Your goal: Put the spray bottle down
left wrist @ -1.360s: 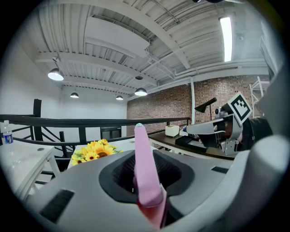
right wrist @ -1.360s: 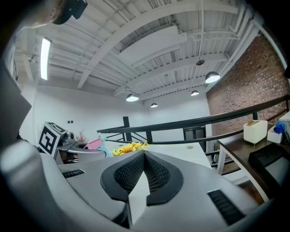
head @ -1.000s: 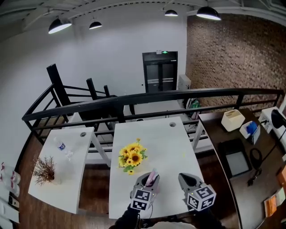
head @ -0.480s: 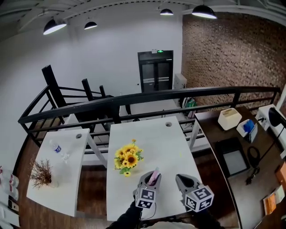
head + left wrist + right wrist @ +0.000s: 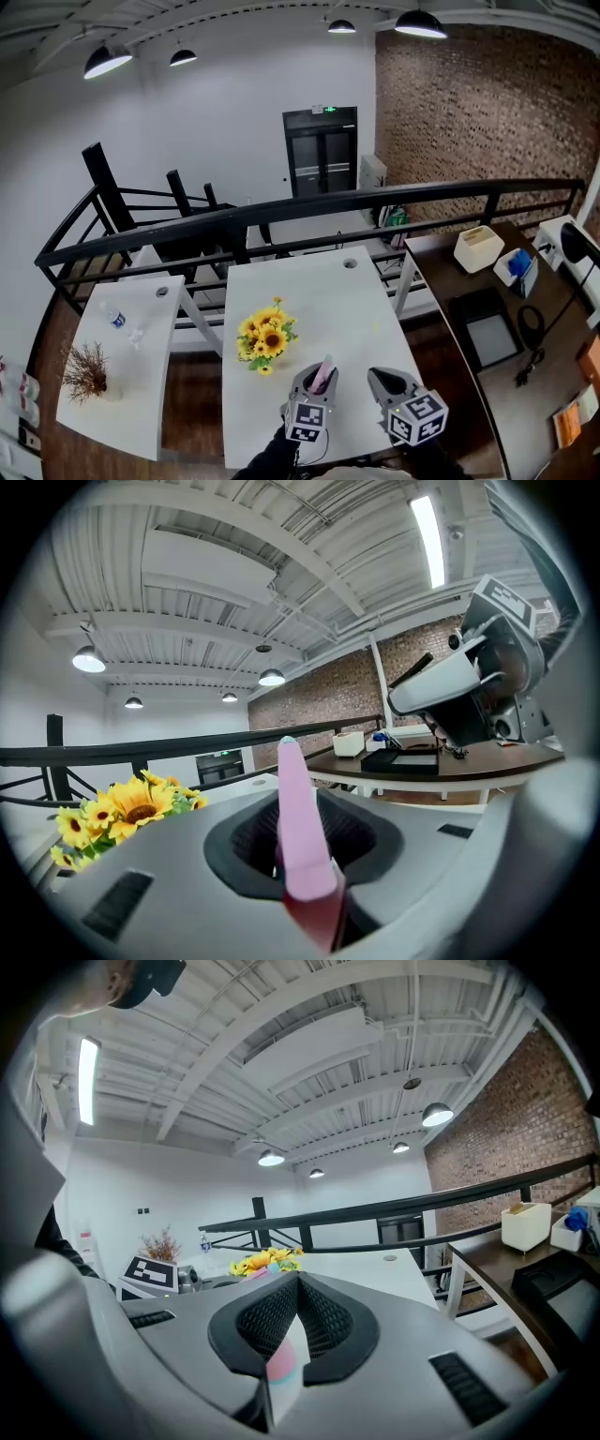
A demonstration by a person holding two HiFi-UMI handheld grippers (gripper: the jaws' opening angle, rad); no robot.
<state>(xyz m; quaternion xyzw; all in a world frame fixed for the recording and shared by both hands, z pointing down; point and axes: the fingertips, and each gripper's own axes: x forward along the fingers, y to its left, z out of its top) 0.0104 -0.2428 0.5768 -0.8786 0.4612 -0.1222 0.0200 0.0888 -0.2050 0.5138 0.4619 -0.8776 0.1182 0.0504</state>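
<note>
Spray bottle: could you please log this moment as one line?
left tool: shut on bottle | right tool: shut | sunflowers: on table

tools (image 5: 315,379) (image 5: 387,381) 2; spray bottle (image 5: 323,371) 1; white tables (image 5: 330,298) (image 5: 133,377) 2; sunflower bunch (image 5: 263,338) 1

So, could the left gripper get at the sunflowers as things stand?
Probably yes, but not to grasp: the left gripper is shut on the pink spray bottle; the sunflowers stand ahead across bare white table.
</note>
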